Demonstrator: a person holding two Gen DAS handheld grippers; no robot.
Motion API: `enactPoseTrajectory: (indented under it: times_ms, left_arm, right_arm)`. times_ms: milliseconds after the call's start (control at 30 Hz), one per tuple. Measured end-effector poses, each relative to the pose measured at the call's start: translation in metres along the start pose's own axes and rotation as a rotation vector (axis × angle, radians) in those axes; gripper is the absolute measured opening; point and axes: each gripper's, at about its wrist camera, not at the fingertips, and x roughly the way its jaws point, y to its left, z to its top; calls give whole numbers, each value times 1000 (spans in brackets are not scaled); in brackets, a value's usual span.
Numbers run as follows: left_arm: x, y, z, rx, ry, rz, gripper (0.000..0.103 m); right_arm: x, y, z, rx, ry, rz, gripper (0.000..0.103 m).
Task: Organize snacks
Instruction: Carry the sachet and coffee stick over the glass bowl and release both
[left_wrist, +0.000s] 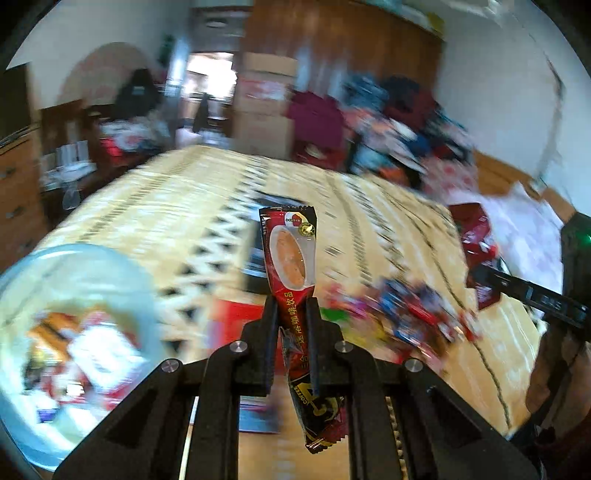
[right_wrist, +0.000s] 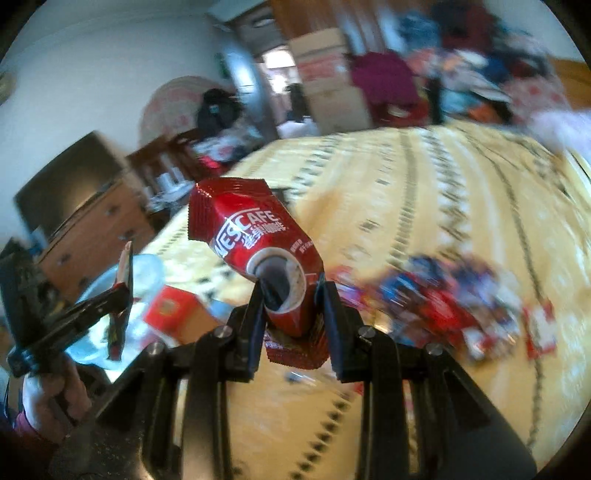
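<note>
Above the bed (left_wrist: 166, 192), the left tongs (left_wrist: 292, 306) pinch a coffee stick (left_wrist: 291, 251) and the right tongs (right_wrist: 291, 291) clamp a Nescafe sachet (right_wrist: 255, 236).

right tool (right_wrist: 291, 295) clamping red Nescafe sachet (right_wrist: 255, 243)

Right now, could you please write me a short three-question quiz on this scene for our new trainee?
1. True or false: the left gripper is shut on a dark coffee sachet.
2. What does the right gripper hold?
A) a spoon
B) a red coffee packet
C) nothing
3. Fill in: the loose pile of snacks lies on a yellow patterned ____.

Key: 1 true; 2 B; 3 bedcover.
</note>
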Motion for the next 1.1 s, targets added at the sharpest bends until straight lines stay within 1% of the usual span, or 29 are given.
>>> enactPoseTrajectory:
  times_ms: [33, 100, 167, 200, 333, 400, 533, 633, 667, 800, 1100]
  left_arm:
    - [-5, 15, 4, -22, -6, 23, 13]
    - [-21, 63, 11, -97, -21, 85, 13]
    - [-35, 100, 13, -141, -31, 145, 13]
    - [-42, 124, 13, -169, -32, 190, 13]
    - [-56, 188, 0, -242, -6, 325, 13]
    - [-56, 212, -8, -268, 14, 372, 13]
    - [-49, 233, -25, -281, 52, 422, 13]
    - [-48, 236, -35, -281, 62, 426, 13]
    - [-46, 231, -36, -281, 64, 426, 13]
    - [-39, 233, -38, -275, 67, 426, 13]
    - [-41, 233, -38, -276, 66, 421, 13]
  right_arm:
    - [10, 19, 8, -26, 6, 29, 30]
    - [28, 51, 20, -64, 21, 77, 30]
    - [47, 85, 29, -100, 43, 131, 30]
    - [59, 104, 32, -122, 58, 159, 30]
    - [103, 180, 32, -220, 125, 240, 30]
    - [122, 211, 25, -259, 164, 276, 30]
    - [155, 257, 5, -316, 243, 315, 30]
    - [170, 277, -9, -342, 291, 324, 30]
    - [174, 280, -13, -345, 303, 324, 30]
    - [185, 291, -21, -346, 335, 310, 30]
    - [191, 299, -22, -342, 345, 293, 30]
